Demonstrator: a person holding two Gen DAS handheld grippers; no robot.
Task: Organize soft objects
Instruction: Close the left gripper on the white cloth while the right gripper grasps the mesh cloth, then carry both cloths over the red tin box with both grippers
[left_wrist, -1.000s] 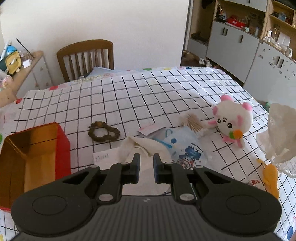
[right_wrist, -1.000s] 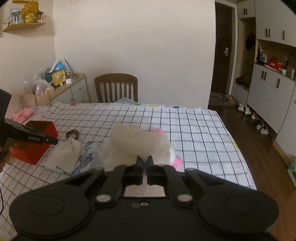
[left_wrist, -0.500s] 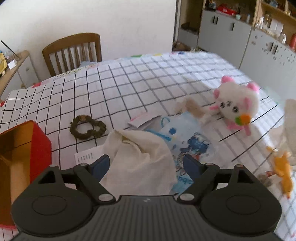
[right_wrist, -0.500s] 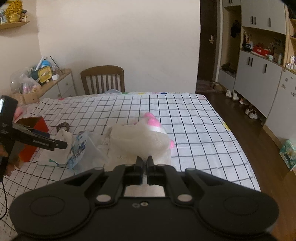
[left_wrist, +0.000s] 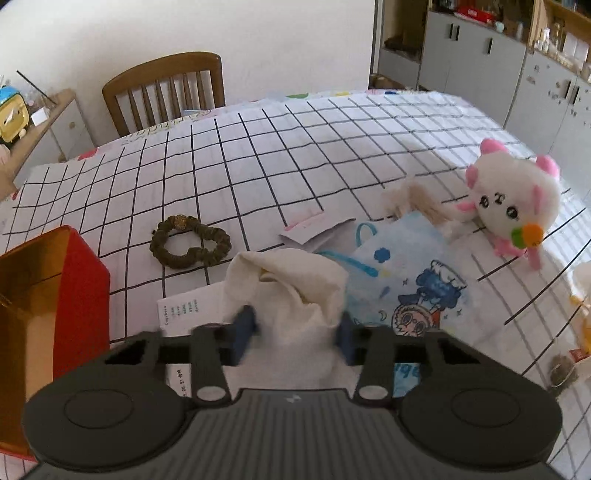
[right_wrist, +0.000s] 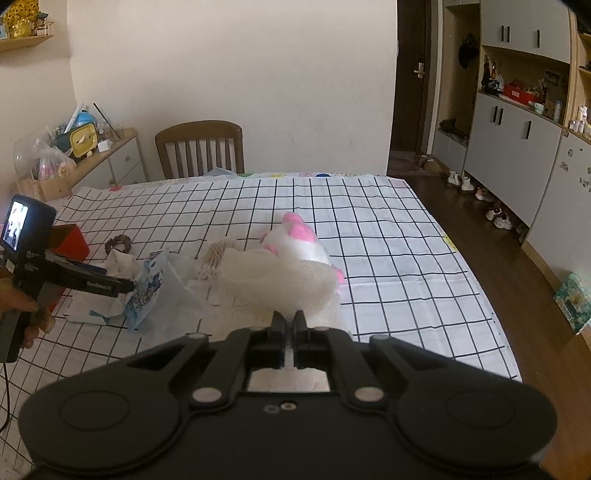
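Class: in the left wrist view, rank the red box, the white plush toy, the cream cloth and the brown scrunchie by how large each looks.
1. red box, cut off by the frame
2. cream cloth, nearest the camera, so unsure against the toy
3. white plush toy
4. brown scrunchie

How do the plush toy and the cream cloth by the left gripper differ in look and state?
The plush toy is a shaped white animal with pink ears and an orange nose; the cream cloth is a plain crumpled heap.
The cloth sits between the closing jaws of the left gripper; the toy lies apart, untouched.
The cloth lies by the red box; the toy lies far from it.
Both rest on the checked tablecloth.
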